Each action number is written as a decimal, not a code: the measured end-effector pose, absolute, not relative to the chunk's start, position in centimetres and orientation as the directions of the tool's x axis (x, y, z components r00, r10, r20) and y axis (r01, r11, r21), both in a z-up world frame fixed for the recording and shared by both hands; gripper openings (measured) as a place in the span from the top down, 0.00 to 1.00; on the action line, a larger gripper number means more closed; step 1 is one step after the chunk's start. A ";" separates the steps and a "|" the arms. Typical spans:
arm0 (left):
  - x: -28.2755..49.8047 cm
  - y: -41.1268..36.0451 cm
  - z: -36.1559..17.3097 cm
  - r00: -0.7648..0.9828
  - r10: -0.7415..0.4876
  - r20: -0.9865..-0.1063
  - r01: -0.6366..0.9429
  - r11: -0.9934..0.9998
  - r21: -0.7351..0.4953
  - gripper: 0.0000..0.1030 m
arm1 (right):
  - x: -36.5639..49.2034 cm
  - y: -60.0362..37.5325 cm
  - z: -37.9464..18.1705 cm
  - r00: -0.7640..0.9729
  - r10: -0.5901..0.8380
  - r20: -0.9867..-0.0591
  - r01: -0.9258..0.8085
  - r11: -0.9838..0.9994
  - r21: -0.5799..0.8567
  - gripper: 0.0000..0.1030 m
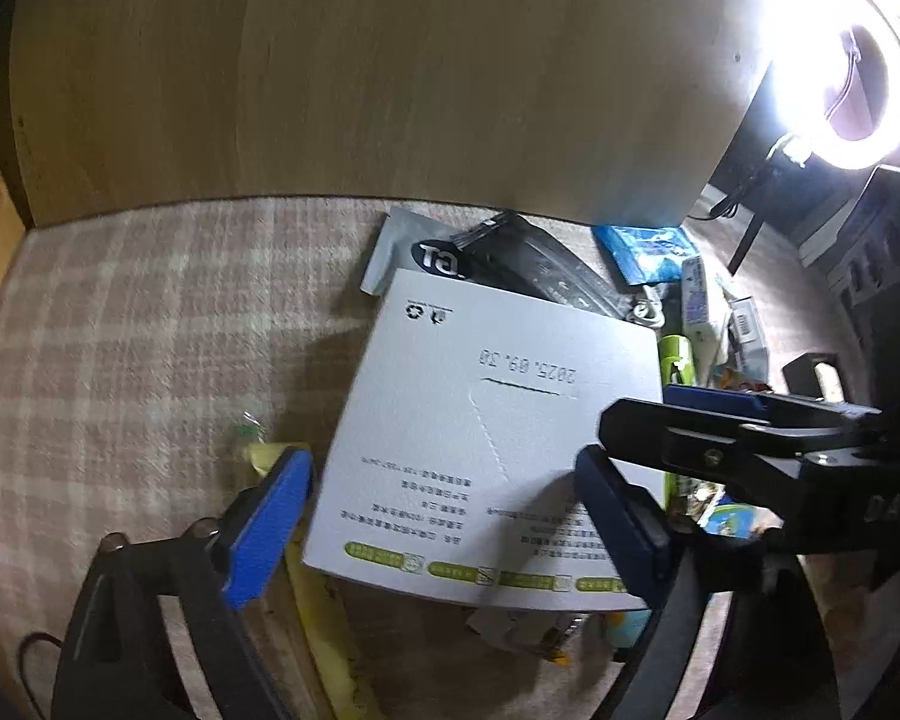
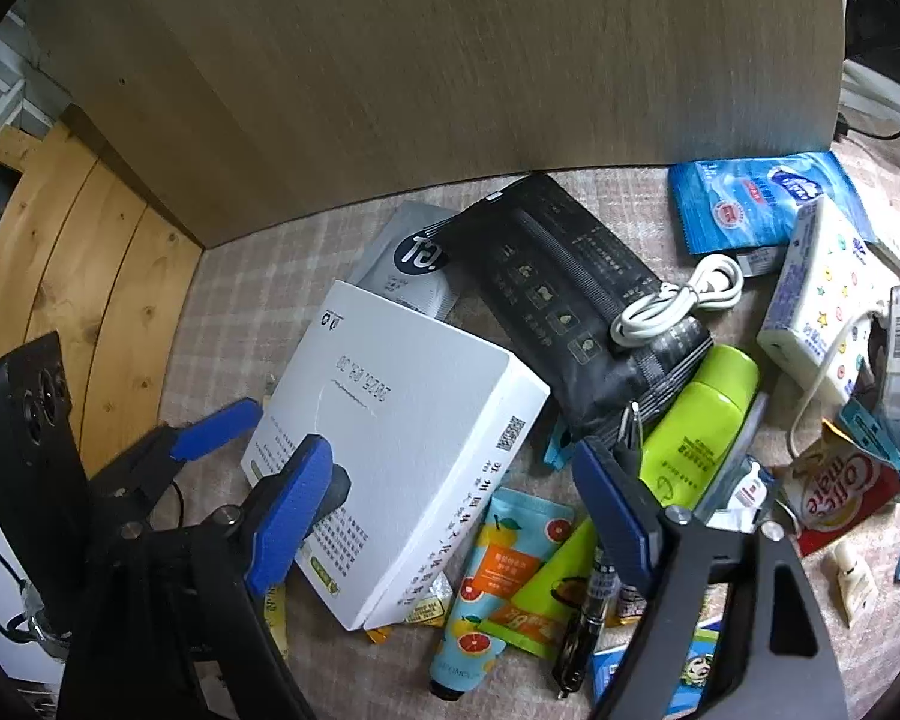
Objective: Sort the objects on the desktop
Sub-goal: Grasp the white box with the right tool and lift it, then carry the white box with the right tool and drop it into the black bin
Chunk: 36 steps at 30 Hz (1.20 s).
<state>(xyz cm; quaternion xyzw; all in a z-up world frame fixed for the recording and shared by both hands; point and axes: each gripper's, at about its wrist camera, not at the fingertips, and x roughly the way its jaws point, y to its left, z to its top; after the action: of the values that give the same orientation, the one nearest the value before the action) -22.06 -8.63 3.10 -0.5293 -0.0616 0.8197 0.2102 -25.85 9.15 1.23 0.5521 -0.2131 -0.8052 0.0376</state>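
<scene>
A white box (image 1: pixel 486 432) with printed text lies tilted on top of the clutter on the checked tablecloth (image 1: pixel 120 330). My left gripper (image 1: pixel 444 528) is open and straddles the box's near end, its left pad by the box's left edge and its right pad over the top face. My right gripper (image 2: pixel 453 510) is open over the same white box (image 2: pixel 402 420). Its left pad hangs above the top face and its right pad stands clear of the box's right side. Each view shows the other gripper's fingers (image 1: pixel 714 402) close by the box.
Right of the box lie a black packet (image 2: pixel 570 294), a coiled white cable (image 2: pixel 672 306), a green bottle (image 2: pixel 702 426), a blue tissue pack (image 2: pixel 750 204), a creamer packet (image 2: pixel 840 492) and an orange tube (image 2: pixel 492 588). An upright wooden board (image 2: pixel 450 60) walls the back. A ring light (image 1: pixel 840 78) glares.
</scene>
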 end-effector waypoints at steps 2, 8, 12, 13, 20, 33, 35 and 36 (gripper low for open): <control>-21.8 -8.4 3.1 -0.339 0.425 -0.839 -0.279 -0.898 -0.342 0.18 | -25.9 9.2 1.1 -0.392 -0.302 -0.869 -0.180 -0.901 0.394 0.23; -20.2 -6.6 3.4 -0.335 0.429 -0.839 -0.338 -0.886 -0.318 0.18 | -26.1 8.0 0.0 -0.361 -0.299 -0.883 -0.168 -0.911 0.377 0.24; -19.3 -6.6 3.6 -0.321 0.442 -0.838 -0.330 -0.881 -0.338 0.18 | -25.8 8.3 0.2 -0.363 -0.311 -0.878 -0.159 -0.908 0.387 0.25; -19.3 -7.1 3.8 -0.322 0.441 -0.838 -0.330 -0.882 -0.338 0.18 | -25.7 8.2 0.3 -0.365 -0.305 -0.879 -0.153 -0.912 0.380 0.26; -16.8 -6.2 6.3 -0.358 0.437 -0.825 -0.353 -0.881 -0.314 0.18 | -23.8 8.6 1.9 -0.404 -0.278 -0.872 -0.117 -0.929 0.351 0.26; -11.4 1.6 12.4 -0.419 0.462 -0.782 -0.442 -0.856 -0.269 0.18 | -15.8 15.2 8.5 -0.534 -0.243 -0.810 -0.103 -0.932 0.348 0.26; -10.6 3.7 13.1 -0.416 0.477 -0.774 -0.464 -0.844 -0.270 0.18 | -14.2 17.1 9.3 -0.552 -0.229 -0.802 -0.118 -0.930 0.348 0.26; -10.3 4.8 13.3 -0.415 0.482 -0.771 -0.474 -0.838 -0.269 0.18 | -13.5 18.1 9.5 -0.558 -0.225 -0.799 -0.127 -0.928 0.349 0.26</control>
<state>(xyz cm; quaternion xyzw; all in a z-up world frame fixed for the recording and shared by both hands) -10.33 4.83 13.32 -0.4601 -0.0045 0.8411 0.2843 -13.50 18.15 9.55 0.4693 -0.1872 -0.8625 0.0283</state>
